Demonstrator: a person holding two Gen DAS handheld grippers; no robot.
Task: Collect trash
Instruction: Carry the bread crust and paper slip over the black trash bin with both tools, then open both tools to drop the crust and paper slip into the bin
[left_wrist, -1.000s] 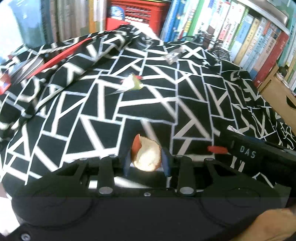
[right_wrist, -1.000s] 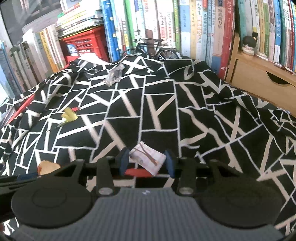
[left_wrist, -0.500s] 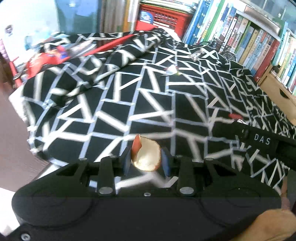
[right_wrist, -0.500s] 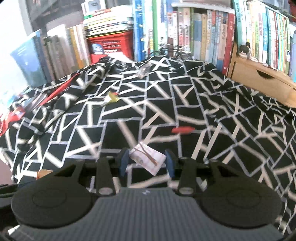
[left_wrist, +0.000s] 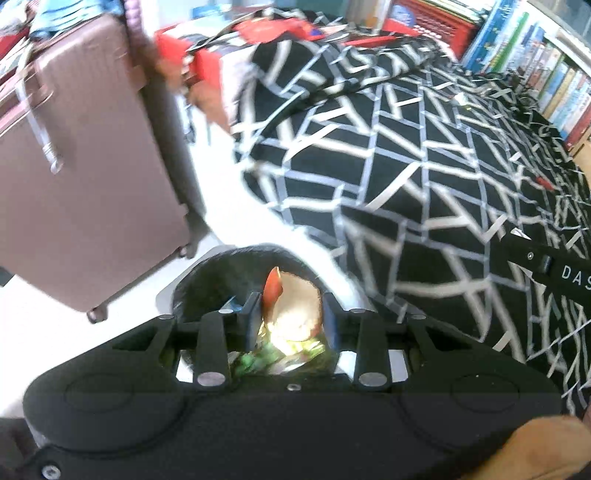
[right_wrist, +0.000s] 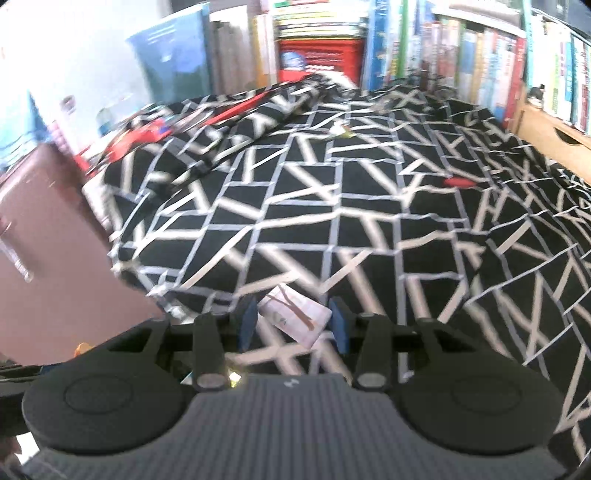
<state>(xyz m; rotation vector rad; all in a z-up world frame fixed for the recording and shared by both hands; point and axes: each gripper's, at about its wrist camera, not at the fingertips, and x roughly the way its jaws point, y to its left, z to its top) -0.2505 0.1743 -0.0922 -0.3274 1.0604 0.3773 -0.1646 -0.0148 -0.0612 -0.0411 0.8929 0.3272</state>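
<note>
A: Left wrist view: a black-lined bin (left_wrist: 221, 273) is seen under the left gripper (left_wrist: 291, 317), which is clamped on an apple piece (left_wrist: 295, 310) standing up, red tip on top.

B: Only bed cloth (right_wrist: 295, 206) is seen on the right. The right gripper (right_wrist: 293, 323) is clamped on a paper scrap (right_wrist: 295, 317) lying crosswise. A pink suitcase (left_wrist: 74, 166) is seen beside the bed.

A black cloth with white geometric lines (right_wrist: 332, 206) drapes a broad surface in a book-lined room. Shelves of upright books (right_wrist: 480, 55) run along the far side, with a red plastic crate (right_wrist: 317, 59) set among them. A pale wooden drawer unit (right_wrist: 546, 129) stands at right. A dusty-pink hard-shell suitcase (left_wrist: 81, 166) rests on the white floor (left_wrist: 44, 314) in bright daylight.
</note>
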